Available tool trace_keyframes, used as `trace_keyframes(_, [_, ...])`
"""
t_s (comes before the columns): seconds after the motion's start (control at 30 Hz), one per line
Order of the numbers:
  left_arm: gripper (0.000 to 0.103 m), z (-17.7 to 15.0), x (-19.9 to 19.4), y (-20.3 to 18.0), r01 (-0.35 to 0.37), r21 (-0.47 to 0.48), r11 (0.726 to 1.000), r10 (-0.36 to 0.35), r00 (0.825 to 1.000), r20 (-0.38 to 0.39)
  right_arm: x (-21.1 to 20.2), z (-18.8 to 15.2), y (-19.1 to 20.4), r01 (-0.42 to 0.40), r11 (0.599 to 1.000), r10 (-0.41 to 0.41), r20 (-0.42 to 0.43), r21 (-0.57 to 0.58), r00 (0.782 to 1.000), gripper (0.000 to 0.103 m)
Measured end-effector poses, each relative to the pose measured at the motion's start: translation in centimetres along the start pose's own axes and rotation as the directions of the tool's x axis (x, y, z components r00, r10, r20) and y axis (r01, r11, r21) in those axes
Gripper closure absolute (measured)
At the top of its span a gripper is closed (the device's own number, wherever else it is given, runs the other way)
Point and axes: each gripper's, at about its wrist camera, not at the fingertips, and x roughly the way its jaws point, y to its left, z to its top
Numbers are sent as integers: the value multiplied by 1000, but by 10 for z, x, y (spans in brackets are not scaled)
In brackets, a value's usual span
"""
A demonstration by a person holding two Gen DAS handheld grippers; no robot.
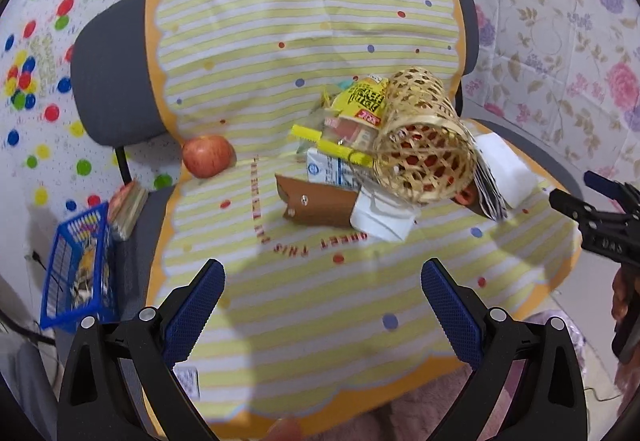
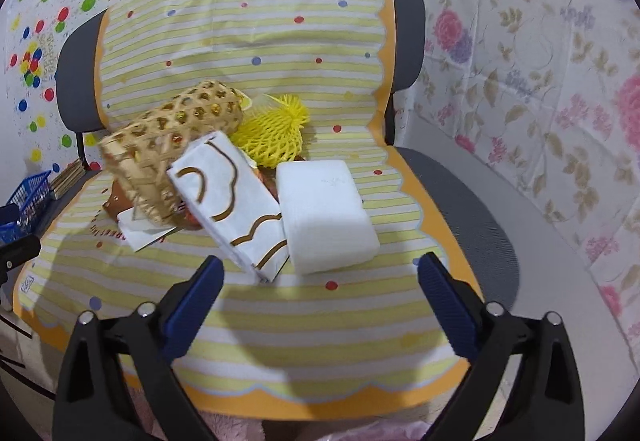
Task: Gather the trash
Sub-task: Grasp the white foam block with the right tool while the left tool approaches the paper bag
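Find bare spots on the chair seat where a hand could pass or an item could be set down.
Free: the striped cloth in front of the white block, and between the apple and brown pouch. Crowded: around the tipped basket.

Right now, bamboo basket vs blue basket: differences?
The bamboo basket is round, open-weave and tipped on its side in the litter on the chair cloth; the blue basket is rectangular, slatted plastic and stands off the cloth at the chair's left edge. Both hold something inside.
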Motion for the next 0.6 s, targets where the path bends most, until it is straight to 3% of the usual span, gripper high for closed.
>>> trace_keyframes(0.3, [7,14,35,-10,56,-9,998,-57,998,-31,62,3,-26,-58,998,59,-74,19,995,15])
trace_keyframes(0.47, [7,9,38,-19,76,3,997,-76,996,-44,77,1,-28,-89,996,90,-112,13,990,40])
trace_keyframes(0.6, [7,11,35,-19,81,4,997,-81,996,-36,49,4,-26,-55,998,55,-55,7,997,47])
